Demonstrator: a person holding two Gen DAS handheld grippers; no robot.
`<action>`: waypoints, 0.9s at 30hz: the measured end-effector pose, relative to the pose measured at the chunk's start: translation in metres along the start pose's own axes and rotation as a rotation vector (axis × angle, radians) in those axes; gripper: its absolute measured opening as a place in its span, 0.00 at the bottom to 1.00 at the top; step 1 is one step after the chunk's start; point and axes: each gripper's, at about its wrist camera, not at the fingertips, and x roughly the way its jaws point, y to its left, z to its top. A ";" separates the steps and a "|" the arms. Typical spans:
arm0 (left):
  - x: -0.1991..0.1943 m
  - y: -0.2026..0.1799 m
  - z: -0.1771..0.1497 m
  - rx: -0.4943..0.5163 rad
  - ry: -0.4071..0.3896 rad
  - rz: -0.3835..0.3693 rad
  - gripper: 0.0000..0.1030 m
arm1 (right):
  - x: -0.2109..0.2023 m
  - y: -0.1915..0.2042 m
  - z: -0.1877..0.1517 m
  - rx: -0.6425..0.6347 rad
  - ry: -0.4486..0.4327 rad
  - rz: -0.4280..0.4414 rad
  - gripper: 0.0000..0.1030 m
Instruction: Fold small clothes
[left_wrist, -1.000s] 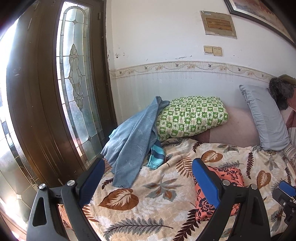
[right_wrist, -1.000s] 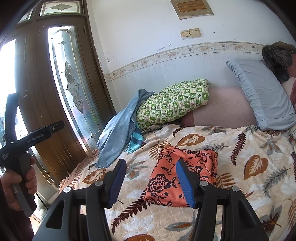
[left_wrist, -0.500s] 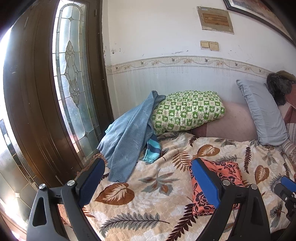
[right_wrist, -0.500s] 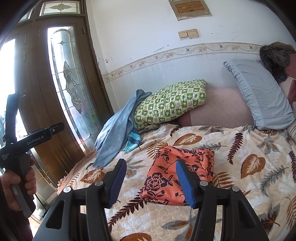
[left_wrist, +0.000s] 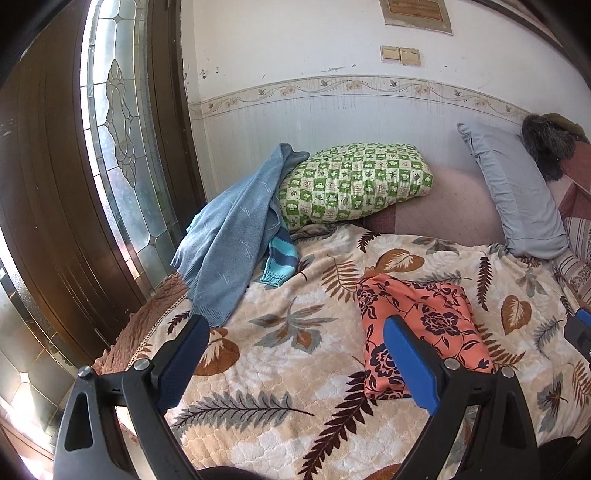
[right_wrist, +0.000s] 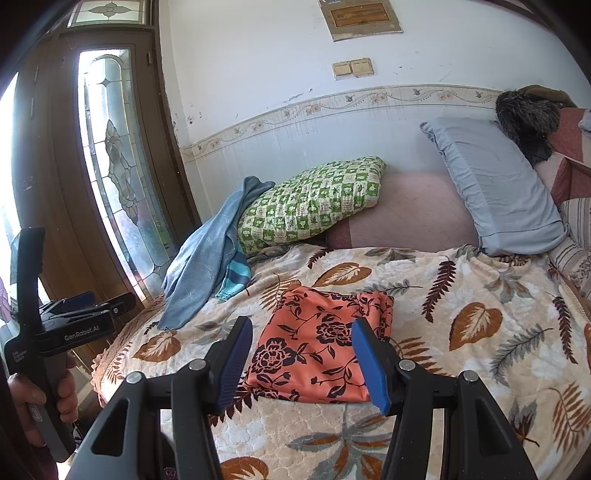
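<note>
Two grippers above a bed, both with fingers spread wide and nothing between the pads

Left gripper (left_wrist: 295, 354): blue-padded fingers (left_wrist: 410, 363) wide apart, held over the leaf-print blanket (left_wrist: 280, 373); folded orange floral garment (left_wrist: 417, 325) lying flat on the blanket, off to the right side of the gap, partly behind the right pad, not touched

Right gripper (right_wrist: 301, 356): fingers (right_wrist: 369, 363) likewise wide, no grip; same orange floral garment (right_wrist: 317, 350) seen straight ahead between the two pads, beyond the tips, apart from both

Garment folded into a rough rectangle, long axis running from the near edge of the bed toward the wall with a slight lean; far edge bunched and rumpled, near edge straighter; thin smooth fabric, salmon orange with dark rose and vine print

Blanket thick, plush, quilted in a pebbled texture, cream with brown, rust and grey leaves and ferns

Farther back, well apart from the garment: blue knit sweater (left_wrist: 229, 236) draped loosely off a green checked pillow (left_wrist: 354, 181), striped teal cuff (left_wrist: 279, 264) poking out below; grey pillow (left_wrist: 513, 199) leaning at the right against the wall

Left hand (right_wrist: 44, 391) visible in the right wrist view, wrapped round the black handle of the left gripper (right_wrist: 79, 301), near the wooden door with leaded glass (right_wrist: 110, 184)
</note>
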 end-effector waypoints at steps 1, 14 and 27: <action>-0.002 0.000 0.001 -0.002 -0.008 0.006 0.92 | 0.000 0.001 0.001 -0.004 -0.002 0.001 0.57; -0.018 -0.007 0.003 0.035 -0.045 0.039 0.92 | 0.001 0.018 -0.002 -0.037 -0.002 0.017 0.57; -0.021 -0.017 -0.001 0.058 -0.026 -0.037 0.92 | 0.001 0.015 -0.005 -0.036 0.002 0.004 0.57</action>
